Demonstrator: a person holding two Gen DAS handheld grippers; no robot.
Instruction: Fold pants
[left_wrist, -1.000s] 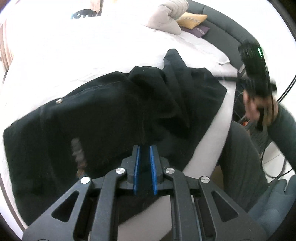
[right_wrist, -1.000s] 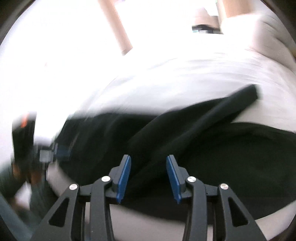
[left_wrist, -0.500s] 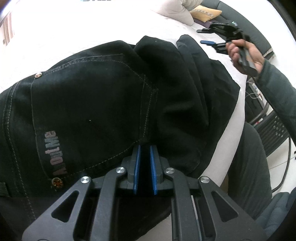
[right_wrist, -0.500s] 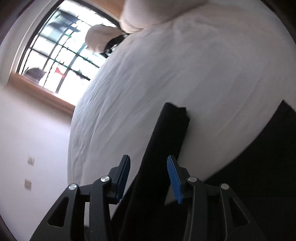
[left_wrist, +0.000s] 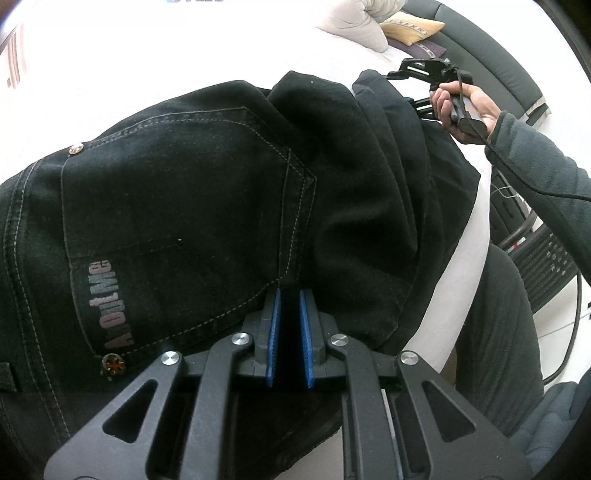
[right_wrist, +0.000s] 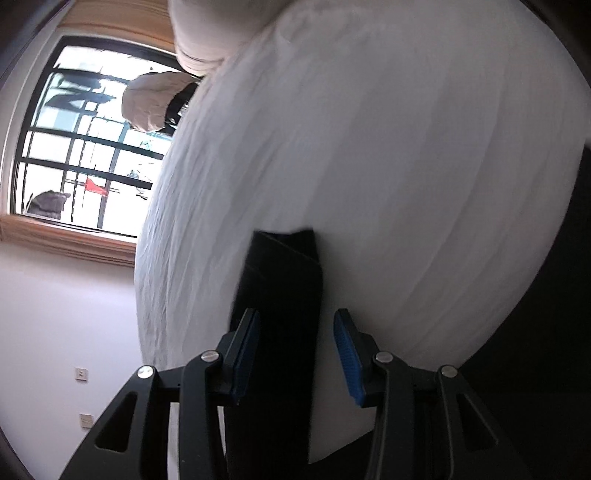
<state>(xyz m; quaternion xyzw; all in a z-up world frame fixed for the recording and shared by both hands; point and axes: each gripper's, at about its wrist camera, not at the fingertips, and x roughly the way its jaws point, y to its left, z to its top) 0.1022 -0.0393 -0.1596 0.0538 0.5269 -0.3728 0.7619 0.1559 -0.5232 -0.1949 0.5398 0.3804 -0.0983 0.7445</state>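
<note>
Black jeans (left_wrist: 184, 192) lie on a white bed sheet (left_wrist: 110, 55), back pocket up, with grey lettering and metal rivets. My left gripper (left_wrist: 290, 321) is shut, and a fold of the dark denim runs in between its blue pads. In the right wrist view one narrow pant leg (right_wrist: 284, 280) stretches over the sheet (right_wrist: 406, 166) and ends just ahead of my right gripper (right_wrist: 297, 350). That gripper stands open above the leg, with white sheet showing between the leg and the right pad. The left wrist view shows the right gripper (left_wrist: 406, 86) in a hand (left_wrist: 458, 107) beyond the jeans' far folds.
Pillows (left_wrist: 354, 22) and a yellow cushion (left_wrist: 410, 26) lie at the head of the bed, against a dark headboard (left_wrist: 491, 66). The person's leg (left_wrist: 495, 314) stands at the bed's edge beside a mesh chair (left_wrist: 546, 266). A window (right_wrist: 85, 147) is on the far wall.
The left gripper sank closer to the jeans, still shut. The right gripper swung across the bed and rolled over. It now hangs over the end of the pant leg.
</note>
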